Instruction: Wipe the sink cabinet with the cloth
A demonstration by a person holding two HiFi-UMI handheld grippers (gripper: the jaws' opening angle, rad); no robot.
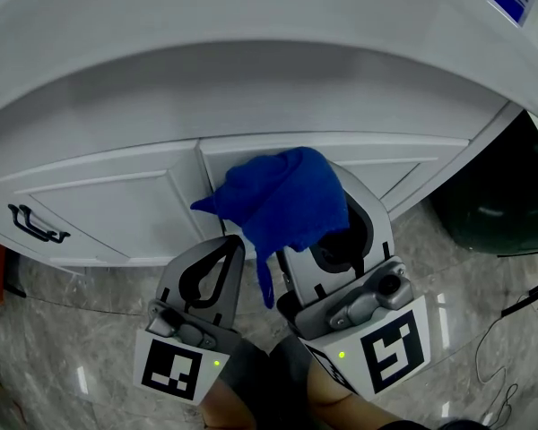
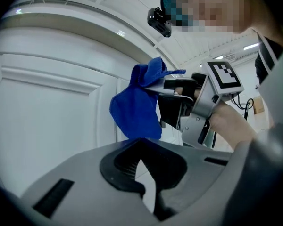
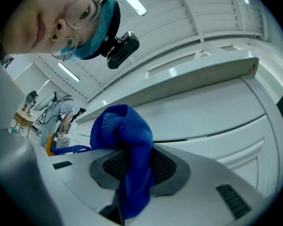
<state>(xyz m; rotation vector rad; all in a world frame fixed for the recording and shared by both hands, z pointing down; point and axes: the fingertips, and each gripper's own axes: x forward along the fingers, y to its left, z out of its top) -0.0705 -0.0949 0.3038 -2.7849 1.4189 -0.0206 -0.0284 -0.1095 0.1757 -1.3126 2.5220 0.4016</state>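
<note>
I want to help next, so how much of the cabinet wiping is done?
Done: the blue cloth is picked up, clamped in the right gripper. Happening now: it is held up at the cabinet door, near the gap between the two doors. Left: the wiping itself. The doors show no wet streaks, so I cannot tell how much is wiped. The left gripper is shut and empty.

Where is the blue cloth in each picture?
Head view: the cloth is in the middle, held by the right hand-held gripper.
Left gripper view: the cloth is in the centre, above the jaws.
Right gripper view: the cloth is low in the middle, between the jaws.
Shared landmark: the white cabinet behind it.
</note>
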